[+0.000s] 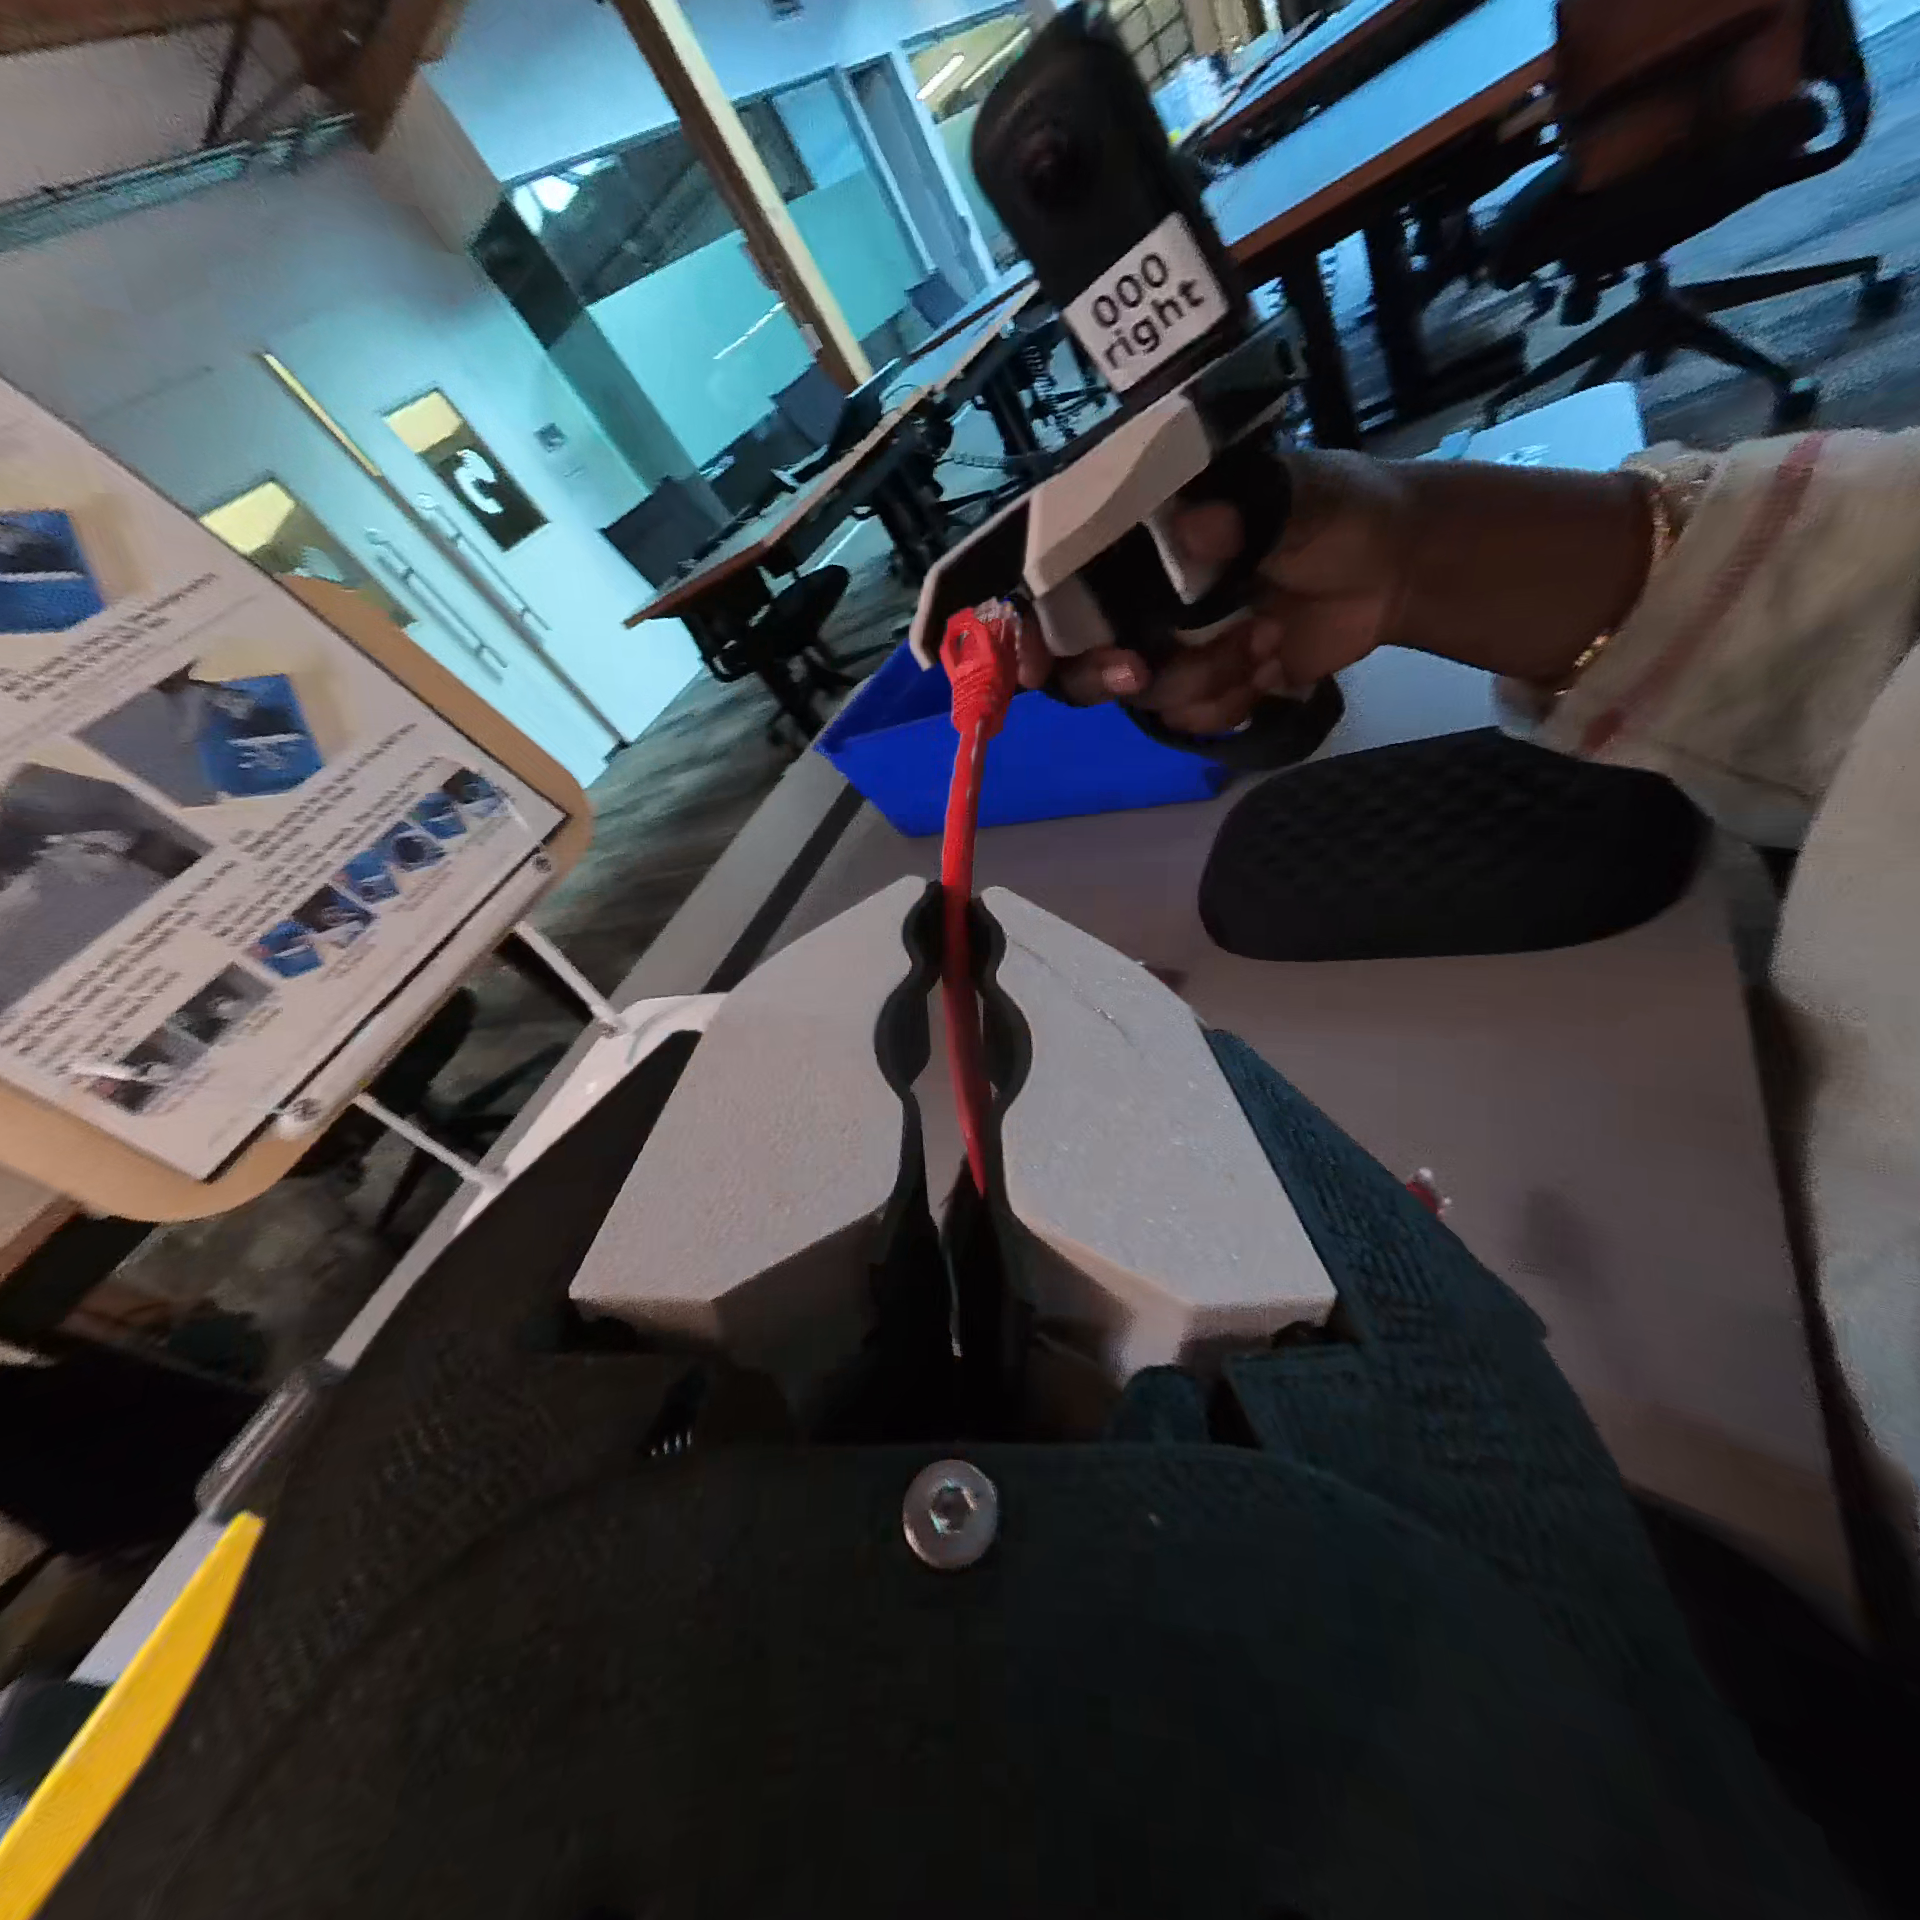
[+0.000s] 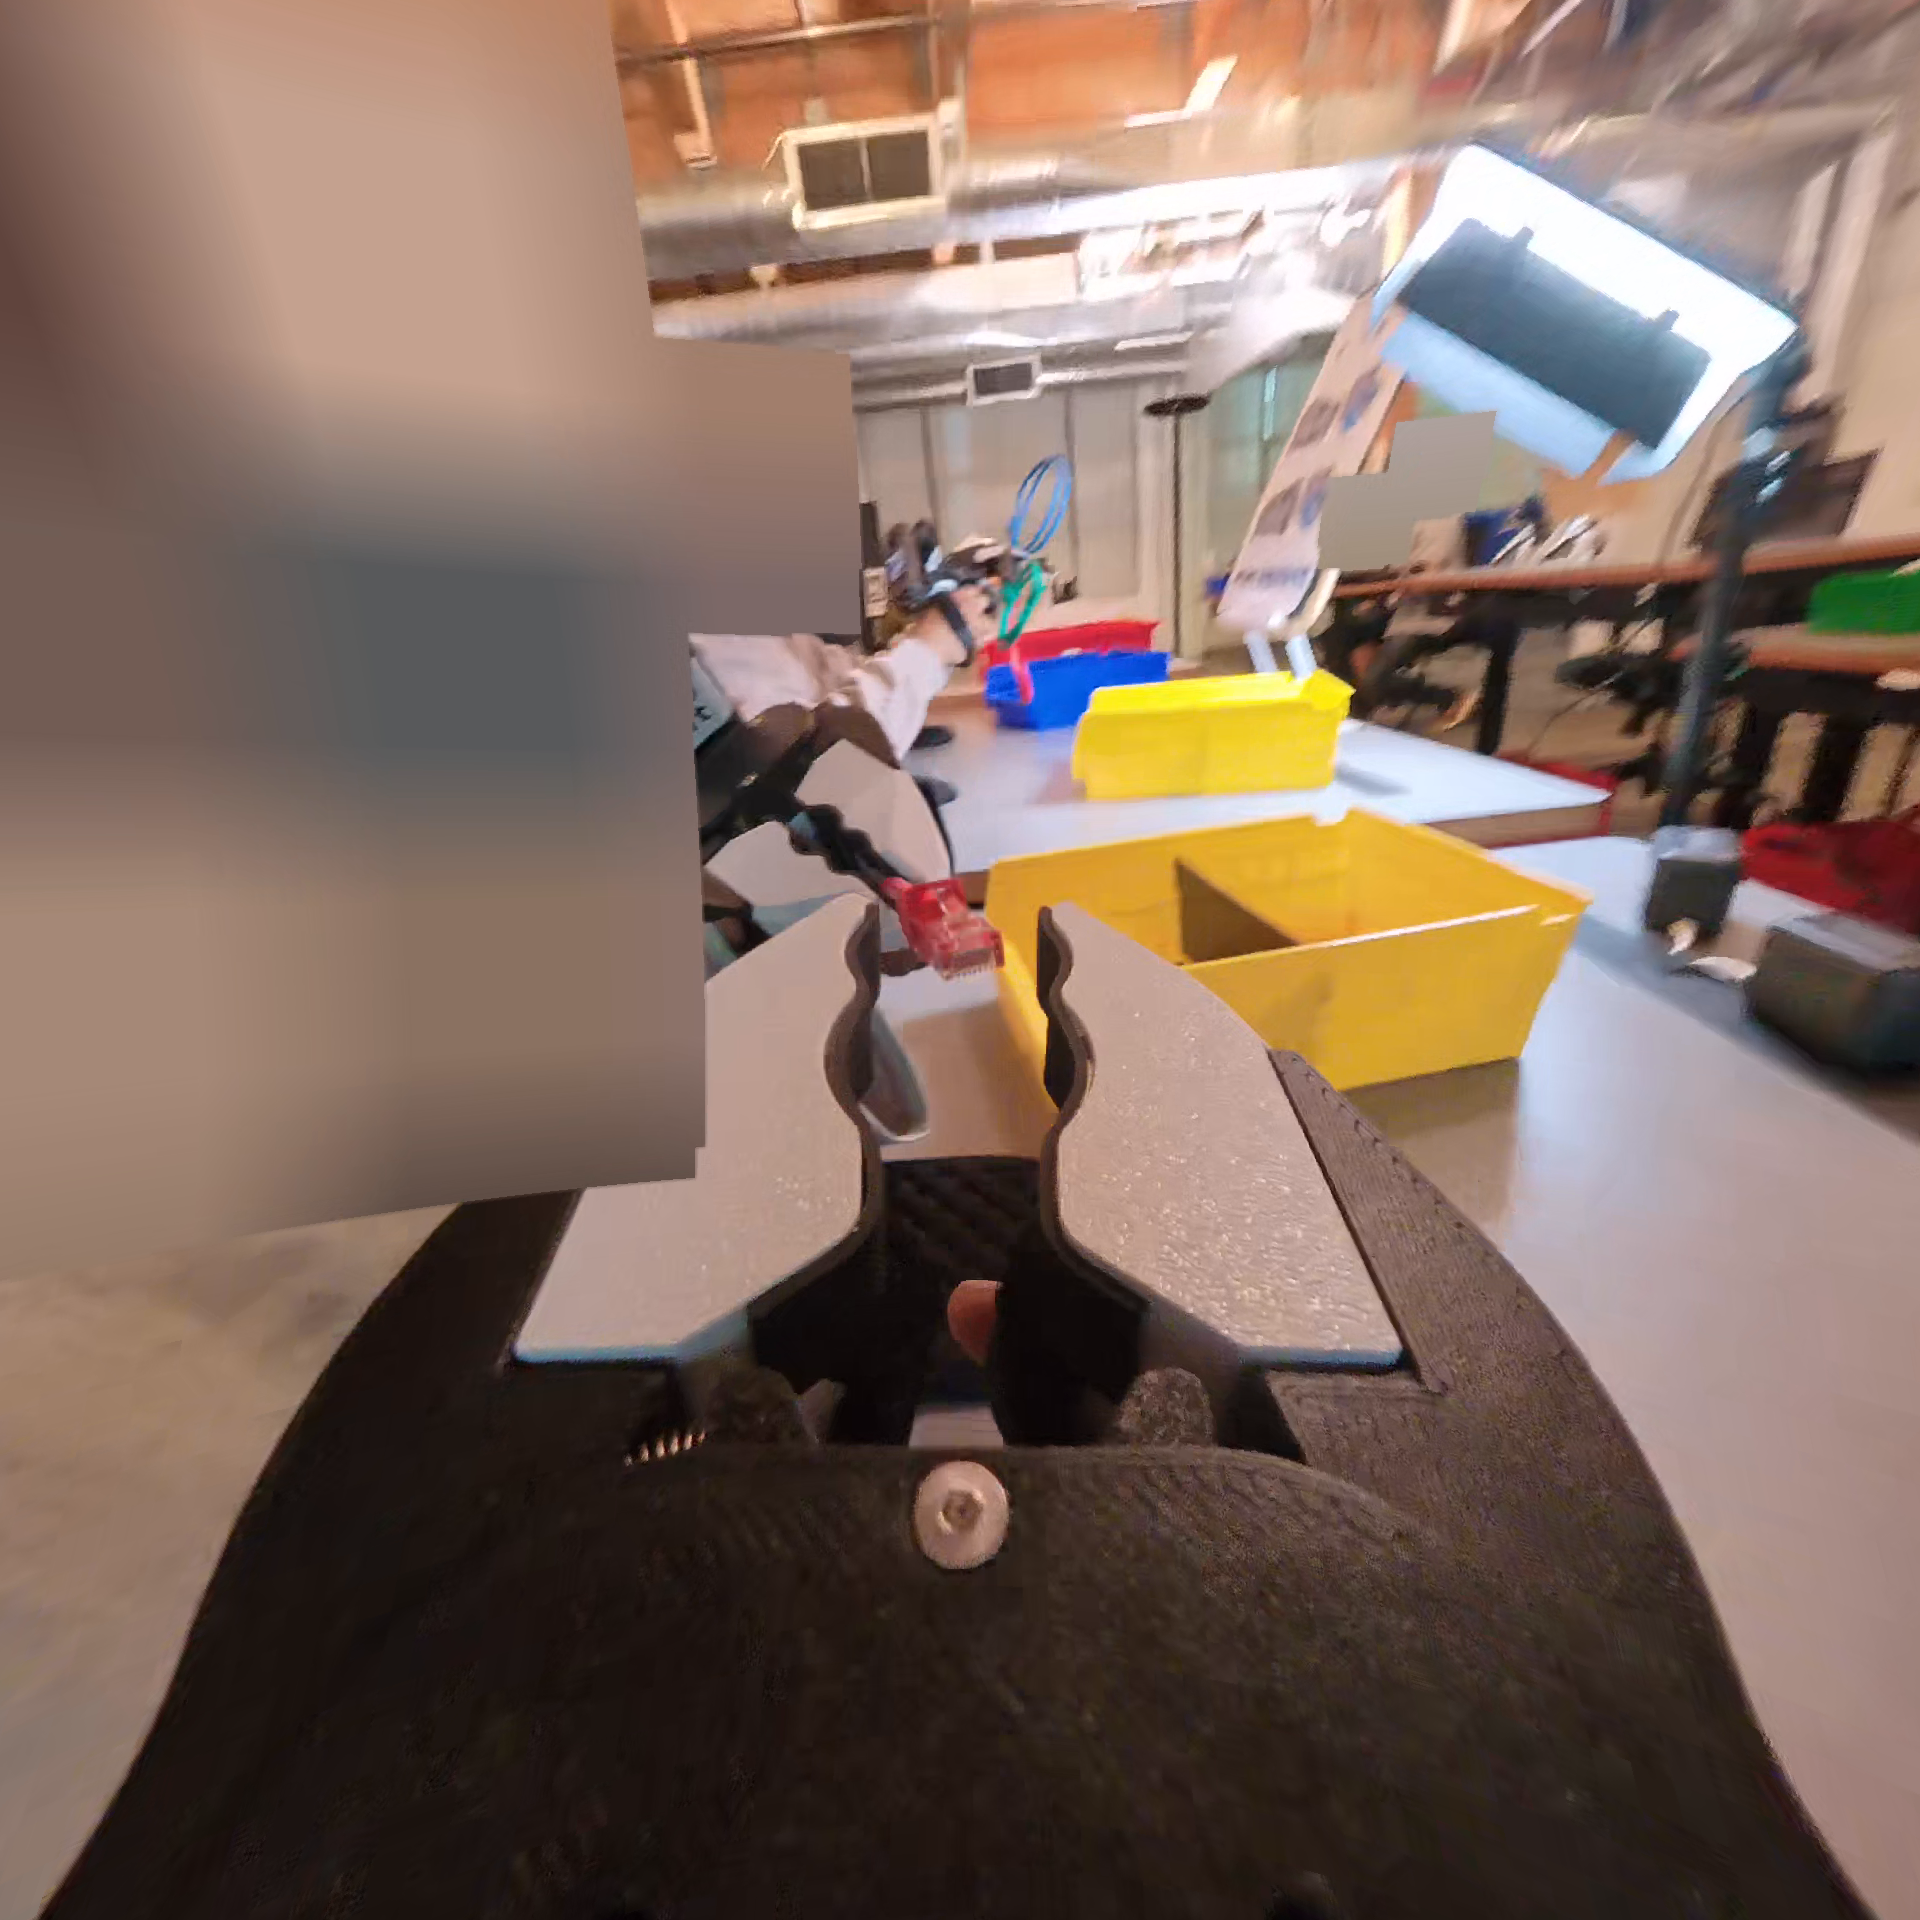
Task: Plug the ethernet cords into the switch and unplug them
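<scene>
Here, in the left wrist view, the left gripper [image 1: 961, 914] with grey plastic fingers and black wavy pads is clenched on a thin red ethernet cord [image 1: 961, 831], which runs up out of the fingertips at the middle of the frame. The cord ends in a ribbed red boot and clear plug [image 1: 982, 649], which sits just at the fingertips of the right gripper [image 1: 987, 613] in the upper middle; whether it touches them I cannot tell from this side. A hand [image 1: 1247, 623] holds that gripper's black handle, with a pale sleeve at the right edge. Behind the plug lies a blue plastic bin [image 1: 1039, 769] on the grey table [image 1: 1403, 1091], and a black mesh oval pad [image 1: 1455, 842] rests at centre right. A board of printed instruction sheets [image 1: 229, 831] leans at the left edge.

In the right wrist view, the right gripper [image 2: 956, 925] stands released, a clear gap between its two fingers. The red plug [image 2: 945, 925] pokes in from the left gripper [image 2: 862, 873] at centre frame, level with the tips and near the left one, not clasped. Just behind is a yellow plastic bin with a dark divider [image 2: 1403, 997], and another yellow bin [image 2: 1205, 738] sits farther back. A dark boxy device [image 2: 1839, 987] lies at the right edge; whether it is the switch I cannot tell.
</scene>
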`<move>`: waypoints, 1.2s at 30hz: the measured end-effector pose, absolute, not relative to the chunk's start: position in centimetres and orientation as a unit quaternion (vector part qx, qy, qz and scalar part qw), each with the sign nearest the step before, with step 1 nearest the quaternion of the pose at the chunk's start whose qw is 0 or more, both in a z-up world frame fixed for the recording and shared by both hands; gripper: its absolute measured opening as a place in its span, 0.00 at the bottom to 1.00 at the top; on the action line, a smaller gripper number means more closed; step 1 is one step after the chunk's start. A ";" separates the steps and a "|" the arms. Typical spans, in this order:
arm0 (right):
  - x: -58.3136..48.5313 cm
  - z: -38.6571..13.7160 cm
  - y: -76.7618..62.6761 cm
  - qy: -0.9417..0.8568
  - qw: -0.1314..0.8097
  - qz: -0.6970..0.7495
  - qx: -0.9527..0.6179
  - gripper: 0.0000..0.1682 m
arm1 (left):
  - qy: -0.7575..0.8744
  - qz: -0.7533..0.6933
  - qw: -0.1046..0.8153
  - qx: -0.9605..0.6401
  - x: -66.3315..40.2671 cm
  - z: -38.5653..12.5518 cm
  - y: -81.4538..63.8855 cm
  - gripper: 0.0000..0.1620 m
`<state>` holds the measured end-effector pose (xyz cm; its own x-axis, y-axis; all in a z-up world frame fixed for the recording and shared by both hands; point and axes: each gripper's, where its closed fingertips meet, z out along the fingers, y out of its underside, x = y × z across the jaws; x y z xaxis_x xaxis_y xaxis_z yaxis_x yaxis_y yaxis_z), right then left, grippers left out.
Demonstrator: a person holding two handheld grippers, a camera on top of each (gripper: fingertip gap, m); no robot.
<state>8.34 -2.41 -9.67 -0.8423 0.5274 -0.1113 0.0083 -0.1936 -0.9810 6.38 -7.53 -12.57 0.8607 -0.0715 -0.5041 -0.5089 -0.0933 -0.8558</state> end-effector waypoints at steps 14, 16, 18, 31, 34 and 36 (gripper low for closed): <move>8.2 -13.7 -4.3 -0.658 0.168 0.704 -0.206 0.05 | 0.179 -0.013 0.617 -0.767 8.0 -15.4 -4.7 0.27; 8.2 -14.0 -4.3 -0.650 0.165 0.712 -0.208 0.05 | 0.175 -0.038 0.613 -0.770 8.6 -16.1 -3.9 0.24; 8.3 -14.3 -4.2 -0.643 0.158 0.719 -0.211 0.05 | 0.168 -0.055 0.608 -0.774 9.0 -17.2 -3.1 0.22; 9.0 -15.3 -2.8 -0.631 0.163 0.728 -0.214 0.05 | 0.153 -0.083 0.632 -0.755 9.9 -18.4 -1.9 0.07; 9.3 -15.5 -2.7 -0.637 0.169 0.723 -0.209 0.05 | 0.160 -0.079 0.626 -0.759 10.0 -18.6 -1.9 0.07; 9.5 -16.1 -2.7 -0.652 0.169 0.710 -0.207 0.05 | 0.170 -0.073 0.604 -0.775 10.1 -19.3 -1.9 0.07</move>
<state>9.45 -2.66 -16.10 -0.8572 0.5096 -0.0742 0.0309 -0.0930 -0.9952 10.13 -1.90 -19.30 0.9317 -0.3515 -0.0915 -0.1743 -0.2118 -0.9616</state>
